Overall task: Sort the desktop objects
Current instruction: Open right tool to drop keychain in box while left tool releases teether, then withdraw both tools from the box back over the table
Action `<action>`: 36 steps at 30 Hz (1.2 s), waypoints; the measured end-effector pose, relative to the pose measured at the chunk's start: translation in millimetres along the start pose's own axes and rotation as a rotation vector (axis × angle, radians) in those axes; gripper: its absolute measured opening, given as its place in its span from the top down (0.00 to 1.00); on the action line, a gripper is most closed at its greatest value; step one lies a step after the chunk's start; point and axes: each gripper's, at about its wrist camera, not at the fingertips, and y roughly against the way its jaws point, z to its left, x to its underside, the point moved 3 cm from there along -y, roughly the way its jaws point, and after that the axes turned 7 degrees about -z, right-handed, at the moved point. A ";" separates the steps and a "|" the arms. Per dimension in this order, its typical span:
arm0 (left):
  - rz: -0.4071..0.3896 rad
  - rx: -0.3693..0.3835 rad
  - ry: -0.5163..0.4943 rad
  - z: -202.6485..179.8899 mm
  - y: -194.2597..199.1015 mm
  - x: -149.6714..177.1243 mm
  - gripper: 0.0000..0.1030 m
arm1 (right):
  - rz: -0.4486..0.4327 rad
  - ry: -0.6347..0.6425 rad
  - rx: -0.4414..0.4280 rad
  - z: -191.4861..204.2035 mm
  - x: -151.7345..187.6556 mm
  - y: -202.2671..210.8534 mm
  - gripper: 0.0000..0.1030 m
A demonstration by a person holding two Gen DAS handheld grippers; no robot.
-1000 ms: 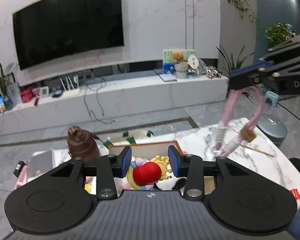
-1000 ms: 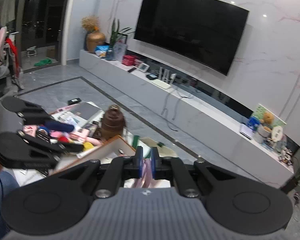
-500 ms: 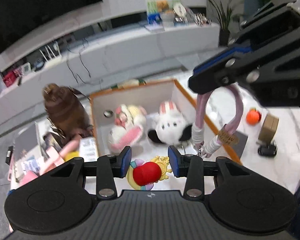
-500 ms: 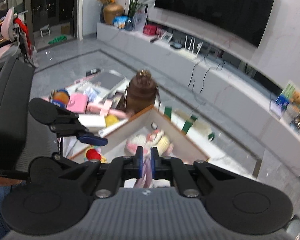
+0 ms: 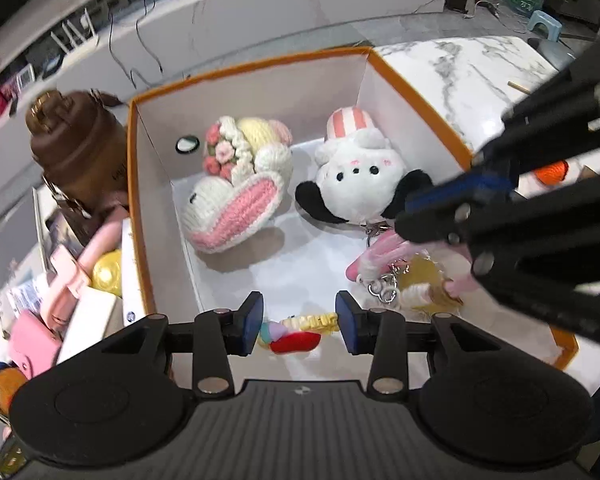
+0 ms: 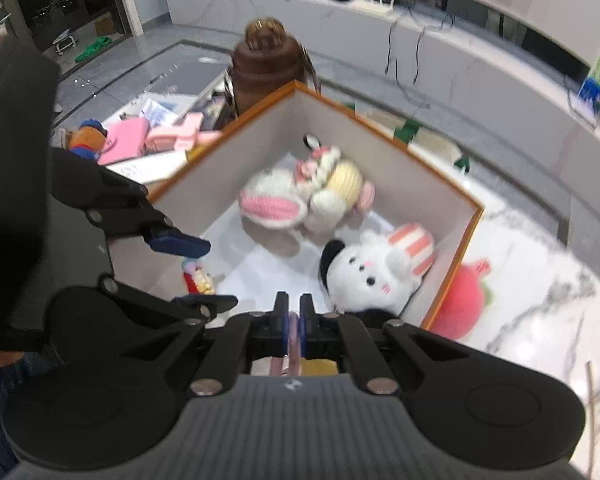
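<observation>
An orange-rimmed white box [image 5: 252, 70] holds a crocheted pink-eared bunny [image 5: 236, 208] and a white plush dog [image 5: 360, 184] with a striped cap. My left gripper [image 5: 299, 320] hangs low inside the box's near side. Its jaws are closing, with a small red and yellow toy [image 5: 296, 340] between the pads. My right gripper [image 6: 295, 312] is shut on a pink strap [image 6: 295, 340]. In the left wrist view the strap's looped end [image 5: 384, 252], with its keyring and gold tag, rests on the box floor under the right gripper [image 5: 420, 216].
A brown bottle [image 5: 76, 148] stands against the box's left wall, with pink cases [image 5: 60, 280] and clutter beside it. An orange ball [image 5: 554, 170] and a pink strawberry plush [image 6: 460, 304] lie on the marble table [image 5: 460, 68] to the right of the box.
Both grippers have dropped and tilted downward into the box. The pink strap, hanging above the box before, now reaches its floor. The red toy sits flatter between the left pads.
</observation>
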 end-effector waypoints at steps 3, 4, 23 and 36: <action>0.025 -0.004 0.022 1.6 -6.5 -2.3 0.67 | 0.021 -0.021 -0.011 -4.3 4.4 -12.6 0.96; 0.027 -0.011 0.020 1.5 -7.7 -2.6 0.67 | 0.028 -0.024 -0.012 -4.7 5.7 -15.9 0.96; -0.013 -0.080 0.009 8.1 13.5 -12.6 0.33 | -0.022 -0.079 -0.009 -14.5 8.8 -3.4 0.73; -0.116 -0.062 0.071 11.9 66.6 -10.9 0.32 | -0.150 -0.076 0.014 -16.9 20.2 71.1 0.68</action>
